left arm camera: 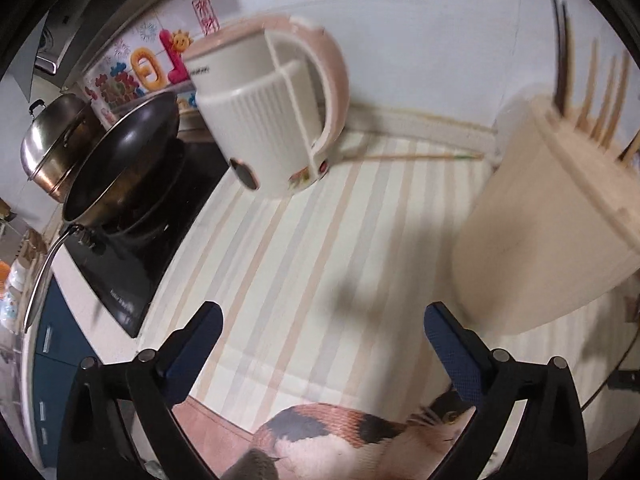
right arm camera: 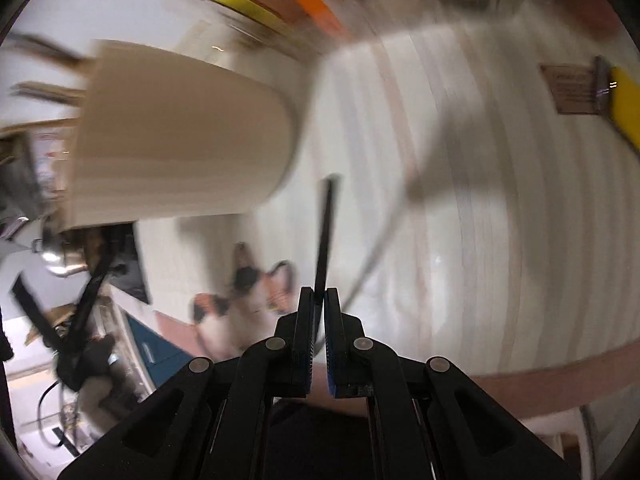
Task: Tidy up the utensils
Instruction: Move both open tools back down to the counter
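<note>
Our right gripper is clamped on a thin dark chopstick, just beside the tall beige plastic utensil holder. Our left gripper gapes wide, empty, near that holder. We judge a hurried insertion could tip it.
</note>
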Demonstrator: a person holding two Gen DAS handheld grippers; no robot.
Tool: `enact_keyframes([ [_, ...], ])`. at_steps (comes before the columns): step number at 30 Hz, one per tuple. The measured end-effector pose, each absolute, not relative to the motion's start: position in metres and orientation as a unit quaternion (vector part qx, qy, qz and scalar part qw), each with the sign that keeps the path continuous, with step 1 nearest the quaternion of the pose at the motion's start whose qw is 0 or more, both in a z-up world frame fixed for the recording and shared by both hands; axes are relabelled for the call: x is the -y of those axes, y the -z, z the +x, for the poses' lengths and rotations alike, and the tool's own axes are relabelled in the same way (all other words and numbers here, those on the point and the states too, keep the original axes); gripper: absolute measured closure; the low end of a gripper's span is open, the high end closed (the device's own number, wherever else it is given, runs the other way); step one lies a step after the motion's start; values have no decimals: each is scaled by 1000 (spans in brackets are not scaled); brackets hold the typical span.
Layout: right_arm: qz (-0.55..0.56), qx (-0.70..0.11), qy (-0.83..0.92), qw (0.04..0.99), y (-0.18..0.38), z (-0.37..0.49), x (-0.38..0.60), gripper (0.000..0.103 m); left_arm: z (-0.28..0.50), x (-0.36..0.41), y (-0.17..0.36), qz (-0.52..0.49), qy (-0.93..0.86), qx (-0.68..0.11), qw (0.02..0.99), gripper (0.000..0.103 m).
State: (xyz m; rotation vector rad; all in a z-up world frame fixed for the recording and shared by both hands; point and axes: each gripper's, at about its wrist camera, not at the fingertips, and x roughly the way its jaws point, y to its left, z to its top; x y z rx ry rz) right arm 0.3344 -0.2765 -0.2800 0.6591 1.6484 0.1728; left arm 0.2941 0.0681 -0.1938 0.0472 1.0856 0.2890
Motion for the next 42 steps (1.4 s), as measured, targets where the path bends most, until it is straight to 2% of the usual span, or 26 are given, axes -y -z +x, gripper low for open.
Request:
enact_keyframes([
  [6, 235, -735, -13, 636, 326, 349, 265, 97, 310, -77, 221, 99, -139, -527, 833, 0],
  [13, 192, -720, 64, 664, 330, 338, 239, 95, 361, -60, 259, 301, -50, -508, 805, 0],
  [15, 223, -711, 84, 661, 327, 332, 240, 79, 375, -55, 264, 338, -16, -494, 801, 0],
  [17, 251, -694, 105, 667, 321, 323, 241, 71, 387, -55, 264, 347, 2, -485, 803, 0],
  [19, 264, -676, 128, 676, 312, 309, 237, 70, 394, -59, 266, 333, 16, -490, 805, 0],
  [21, 269, -661, 147, 685, 302, 298, 229, 62, 399, -67, 266, 292, 22, -507, 810, 0],
  [25, 241, -607, 199, 731, 289, 282, 217, 59, 392, -92, 272, 170, 20, -553, 816, 0],
  [30, 250, -581, 212, 745, 279, 271, 210, 59, 360, -114, 276, 103, -18, -555, 825, 0],
  [32, 232, -576, 184, 762, 265, 267, 195, 59, 349, -124, 274, 86, -34, -554, 828, 0],
  [38, 136, -628, 12, 766, 230, 273, 87, 59, 309, -170, 264, 37, -90, -580, 809, 0],
  [42, 35, -622, -86, 777, 200, 322, 6, 57, 307, -199, 261, 0, -164, -594, 787, 0],
])
